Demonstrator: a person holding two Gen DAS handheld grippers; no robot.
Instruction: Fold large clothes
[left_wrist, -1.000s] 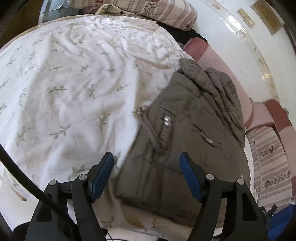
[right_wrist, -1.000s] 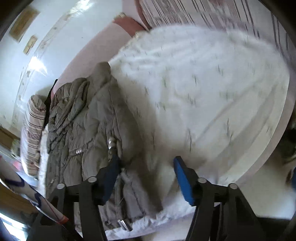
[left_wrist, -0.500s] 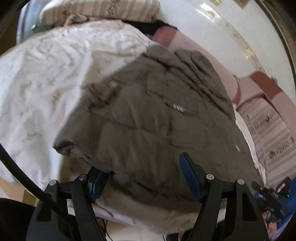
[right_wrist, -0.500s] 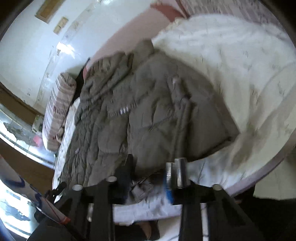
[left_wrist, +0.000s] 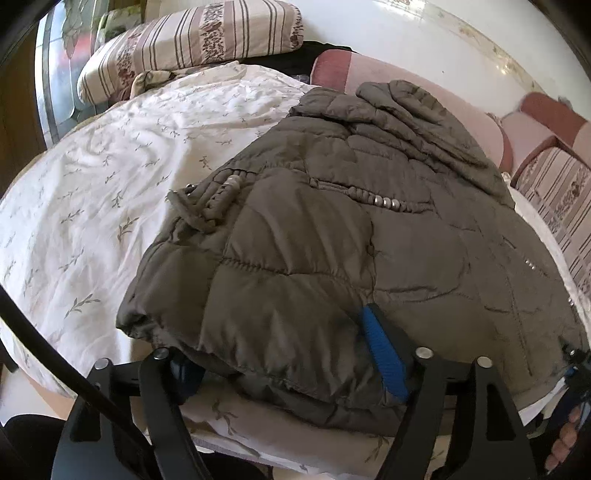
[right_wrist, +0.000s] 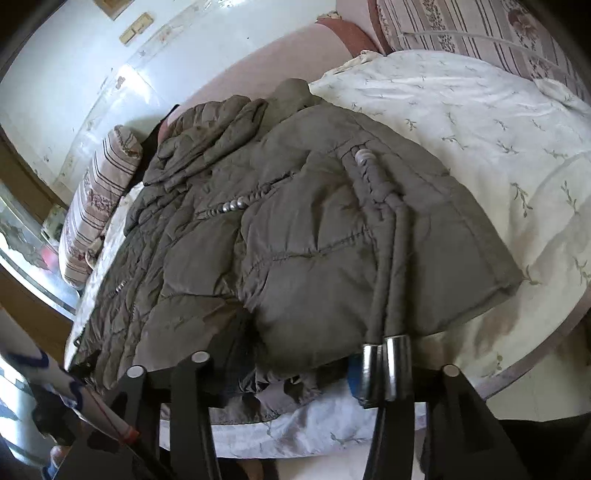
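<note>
1. An olive-grey quilted puffer jacket (left_wrist: 332, 229) is lying on a white sheet with a sparse leaf-sprig print (left_wrist: 92, 177), covering the right part of the bed in the left wrist view. Its near hem is sitting at the bed's near edge, and its bunched hood or sleeve end is lying far, toward the pink padded headboard (left_wrist: 424, 88).
2. A striped, flower-patterned pillow (left_wrist: 184, 40) is resting at the far left, well apart from the jacket.
3. The left gripper (left_wrist: 284, 358) is straddling the near folded edge; its jaws are opening. The jacket's bulk is sitting between the blue pads, and the right pad is touching fabric while the left is mostly hidden beneath it. It appears to be letting go, not clenching.
4. The right gripper (right_wrist: 291, 373) is also opening, with crumpled hem between its fingers. Whether the pads are pressing cannot be told, since fabric is hiding them.
5. Two drawcords with metal end caps (right_wrist: 384, 365) are draping over the right gripper's right finger.
6. Handling judgement: the jacket is looking light, soft and springy, with a slick shell, so folds are likely to puff open and thin pinches to slip.
7. Best hold, in my judgement: stitched hem corners or seam lines, taking both layers deep between the pads and avoiding the loose cords.
</note>
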